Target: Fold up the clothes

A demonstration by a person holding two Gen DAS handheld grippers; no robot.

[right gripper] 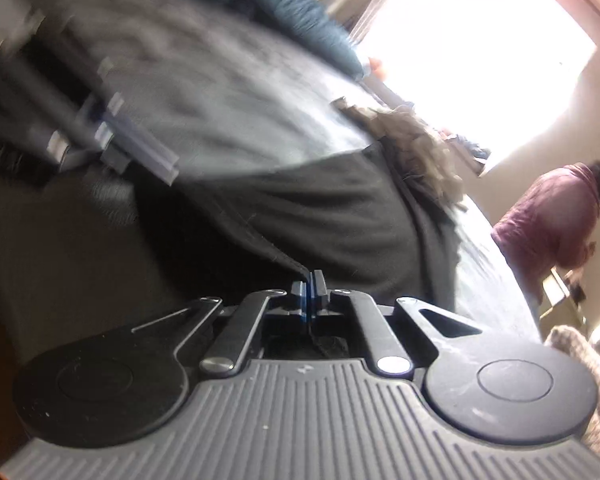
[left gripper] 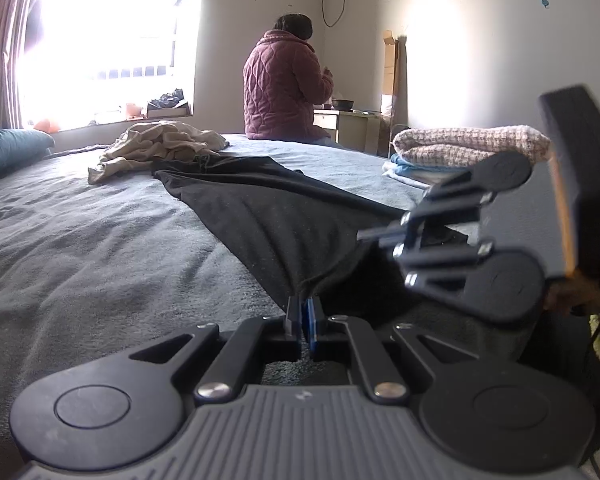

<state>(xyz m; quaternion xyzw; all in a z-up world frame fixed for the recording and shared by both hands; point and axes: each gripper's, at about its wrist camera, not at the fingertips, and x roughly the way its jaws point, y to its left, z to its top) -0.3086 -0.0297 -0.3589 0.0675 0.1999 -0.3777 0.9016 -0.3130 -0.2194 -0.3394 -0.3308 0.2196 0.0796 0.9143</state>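
No containers in frame, just a bed [left gripper: 80,232] with a grey-blue cover. Black garment [left gripper: 268,208] lies spread on it, stretched into taut folds toward the near edge, matte with lint. Left gripper [left gripper: 303,312] clamped on one corner; right gripper [right gripper: 309,284] clamped on a hemmed edge. Crumpled beige clothes [left gripper: 160,146] behind it, folded tweed stack [left gripper: 468,144] at right. Person in maroon jacket [left gripper: 286,88] sits at far edge.

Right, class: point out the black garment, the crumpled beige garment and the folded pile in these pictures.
Black garment [left gripper: 268,208]: left wrist view, the middle of its spread cloth on the bed.
Crumpled beige garment [left gripper: 160,146]: left wrist view, the centre of the heap.
Folded pile [left gripper: 468,144]: left wrist view, the top checked piece.
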